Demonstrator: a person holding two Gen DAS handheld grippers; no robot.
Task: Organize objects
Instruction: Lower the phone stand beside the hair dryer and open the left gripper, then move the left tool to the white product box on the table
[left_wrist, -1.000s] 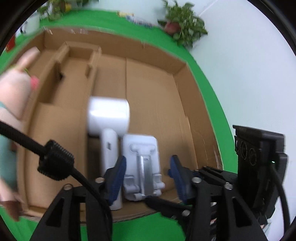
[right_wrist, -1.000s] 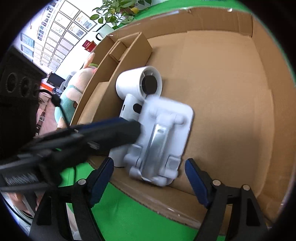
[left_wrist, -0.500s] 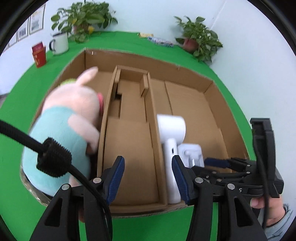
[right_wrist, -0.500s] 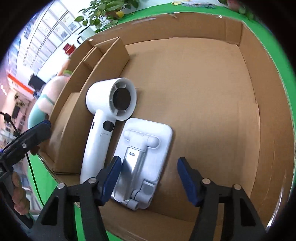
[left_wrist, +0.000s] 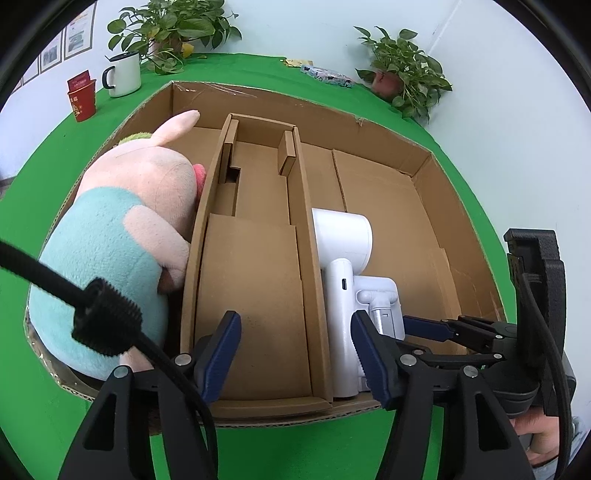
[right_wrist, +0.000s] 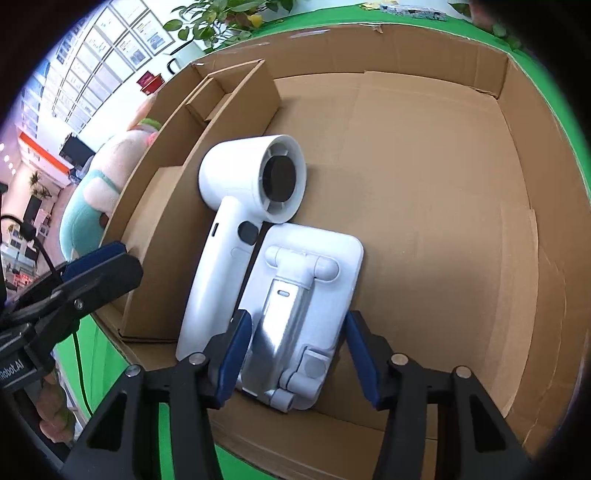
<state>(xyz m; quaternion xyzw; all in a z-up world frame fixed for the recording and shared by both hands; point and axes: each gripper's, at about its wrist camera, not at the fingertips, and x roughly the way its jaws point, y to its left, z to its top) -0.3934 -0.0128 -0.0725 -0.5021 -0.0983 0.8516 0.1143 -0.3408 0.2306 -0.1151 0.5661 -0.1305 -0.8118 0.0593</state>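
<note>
My right gripper (right_wrist: 295, 354) hangs over the near end of the white folding stand (right_wrist: 303, 314), its jaws closing with the stand's foot between the blue pads (right_wrist: 231, 354) — I see a sliver of gap on each side, so I judge it not yet gripped. My left gripper (left_wrist: 295, 354) is opening with nothing between its jaws; it hovers above the near edge of the narrow middle compartment (left_wrist: 251, 306) of the cardboard box (left_wrist: 424, 166).

The stand lies flat in the wide right-hand section, just beside the white handheld fan (right_wrist: 236, 236), whose handle touches or nearly touches the stand's left edge. A plush pig (left_wrist: 122, 229) fills the far-left compartment.

To do this well, I want the right pads square on the stand's two long edges, low enough to catch the plate and not the hinged metal arm. The left pad sits tight against the fan's handle — I would ease in slowly so it does not drag the fan along. I keep the left gripper clear of the divider.
</note>
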